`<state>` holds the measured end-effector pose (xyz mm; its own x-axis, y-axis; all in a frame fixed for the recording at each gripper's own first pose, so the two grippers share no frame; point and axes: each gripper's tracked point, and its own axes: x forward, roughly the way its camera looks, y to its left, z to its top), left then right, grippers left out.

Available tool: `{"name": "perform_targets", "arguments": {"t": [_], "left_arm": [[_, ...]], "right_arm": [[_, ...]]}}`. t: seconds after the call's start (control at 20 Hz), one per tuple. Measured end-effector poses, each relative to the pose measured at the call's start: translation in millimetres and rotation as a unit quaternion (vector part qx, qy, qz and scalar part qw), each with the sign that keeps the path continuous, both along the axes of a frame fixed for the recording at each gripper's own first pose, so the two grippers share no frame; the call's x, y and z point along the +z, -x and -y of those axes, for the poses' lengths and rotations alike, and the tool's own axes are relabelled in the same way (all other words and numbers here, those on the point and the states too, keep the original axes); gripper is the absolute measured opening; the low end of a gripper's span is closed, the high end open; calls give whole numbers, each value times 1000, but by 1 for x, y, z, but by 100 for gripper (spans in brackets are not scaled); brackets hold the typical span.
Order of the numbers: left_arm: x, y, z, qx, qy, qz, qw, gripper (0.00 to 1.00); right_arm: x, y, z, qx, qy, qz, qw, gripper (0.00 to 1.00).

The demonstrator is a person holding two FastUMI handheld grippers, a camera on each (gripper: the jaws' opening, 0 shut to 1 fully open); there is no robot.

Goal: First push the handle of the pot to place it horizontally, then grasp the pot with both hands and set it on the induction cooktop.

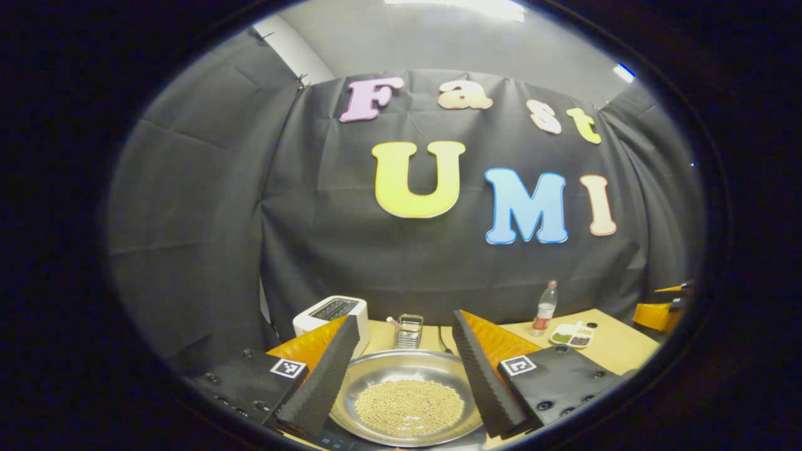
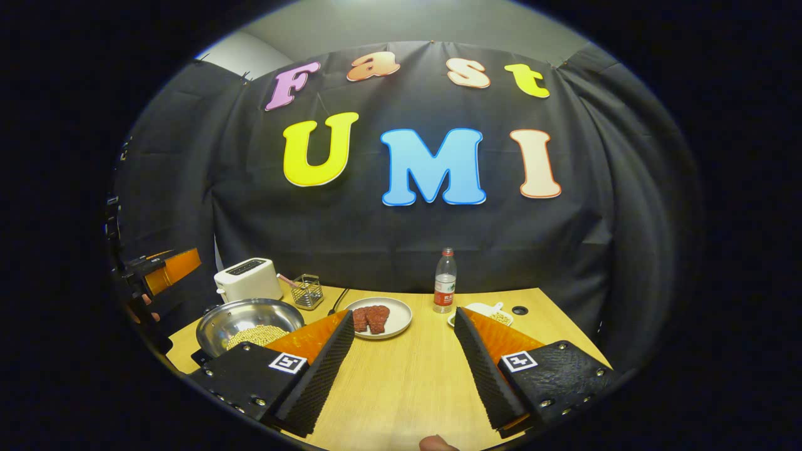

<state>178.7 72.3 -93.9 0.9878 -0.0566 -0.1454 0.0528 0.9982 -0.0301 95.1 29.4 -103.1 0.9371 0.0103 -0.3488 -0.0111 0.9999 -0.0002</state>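
Observation:
A shiny steel pot (image 1: pixel 407 401) holding pale beans lies low between the fingers of my left gripper (image 1: pixel 406 321), which stands open over its near side. I cannot tell whether the fingers touch it. A dark strip of the induction cooktop (image 1: pixel 332 442) shows under the pot's near rim. In the right gripper view the pot (image 2: pixel 250 322) sits at the left on the black cooktop (image 2: pixel 199 357). No handle is visible on it. My right gripper (image 2: pixel 402 315) is open over bare tabletop, well to the right of the pot. The left gripper (image 2: pixel 160 269) shows at the far left edge.
On the wooden table (image 2: pixel 413 376) stand a white toaster (image 2: pixel 247 279), a wire holder (image 2: pixel 307 291), a plate of red meat (image 2: pixel 376 317), a bottle (image 2: pixel 445 280) and a small white dish (image 2: pixel 489 313). A hand (image 2: pixel 135 313) is behind the pot.

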Motion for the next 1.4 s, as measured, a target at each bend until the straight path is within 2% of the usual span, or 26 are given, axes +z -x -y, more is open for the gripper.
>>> {"name": "perform_targets", "arguments": {"t": [0.2,0.5,0.75,0.85,0.9,0.95,1.0,1.05,1.1,1.25,1.4], "left_arm": [[35,48,51,-6,-2,19,1000,99],[67,103,83,-10,-2,35,999,99],[84,125,68,-12,-7,41,999,96],[95,128,54,-5,-18,55,998,99],[97,132,50,-3,-20,57,998,94],[98,136,49,-6,-19,60,998,94],[99,139,47,-6,-19,64,998,99],[97,142,45,-6,-17,64,998,99],[97,144,43,-7,-14,63,998,94],[98,147,37,-5,-11,65,998,99],[99,147,33,-5,-9,67,998,99]], "right_arm": [[26,34,52,-7,3,28,1000,97],[65,66,94,-19,0,73,997,97],[92,83,105,-42,-1,101,994,97],[101,88,102,-41,-5,120,992,97],[102,91,101,-43,-4,120,992,97],[102,95,99,-42,-5,121,992,97],[103,96,98,-43,-5,122,992,97],[104,98,98,-44,-6,123,991,97],[105,98,97,-44,-6,125,991,97],[108,100,96,-42,-1,128,991,97],[112,97,95,-42,0,131,991,97]]}}
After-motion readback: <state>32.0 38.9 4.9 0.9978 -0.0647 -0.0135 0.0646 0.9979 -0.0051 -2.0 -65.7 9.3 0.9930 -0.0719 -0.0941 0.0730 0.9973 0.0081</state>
